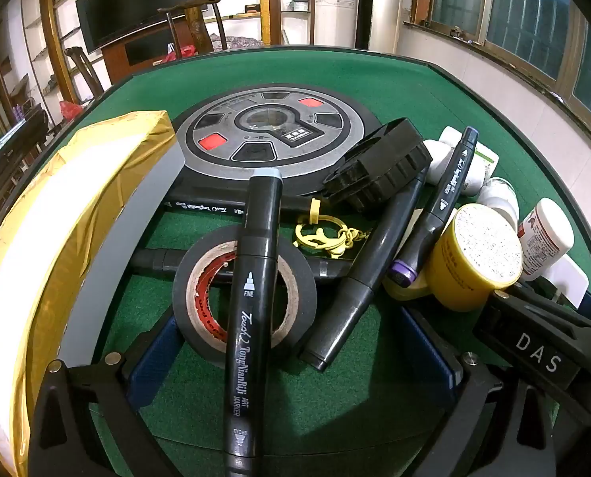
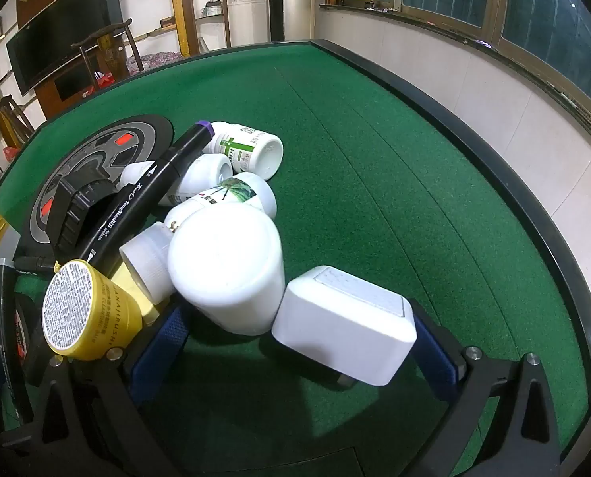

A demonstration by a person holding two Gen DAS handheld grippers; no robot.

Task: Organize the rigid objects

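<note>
Nearest the left camera, the left gripper [image 1: 295, 361] stands with its blue-padded jaws spread wide and nothing pressed between them, though a black art marker [image 1: 253, 306] lies lengthwise through the gap, its upper half resting across a roll of black tape [image 1: 299, 298]. Just right of the tape a second, unlabelled black marker [image 1: 369, 266] lies slanted, and a yellow plastic clip [image 1: 321, 234] sits on the felt behind the roll. Along the left runs a gold-wrapped box [image 1: 77, 206]. Further back a black ribbed part [image 1: 383, 165] leans on a round grey control panel [image 1: 263, 131] set in the green table [image 1: 375, 75]. To the right, a purple-capped marker [image 1: 442, 206] rests against a yellow jar [image 1: 474, 262] lying on its side. In the right view, the right gripper [image 2: 295, 353] is likewise fully apart and grips nothing; a white charger block [image 2: 347, 330] lies just inside its right finger, touching a large white bottle [image 2: 228, 274] tipped on its side. Beyond these, three smaller white bottles cluster together, the farthest a green-labelled bottle [image 2: 255, 151], with bare felt stretching to the table's black rim [image 2: 454, 119].
</note>
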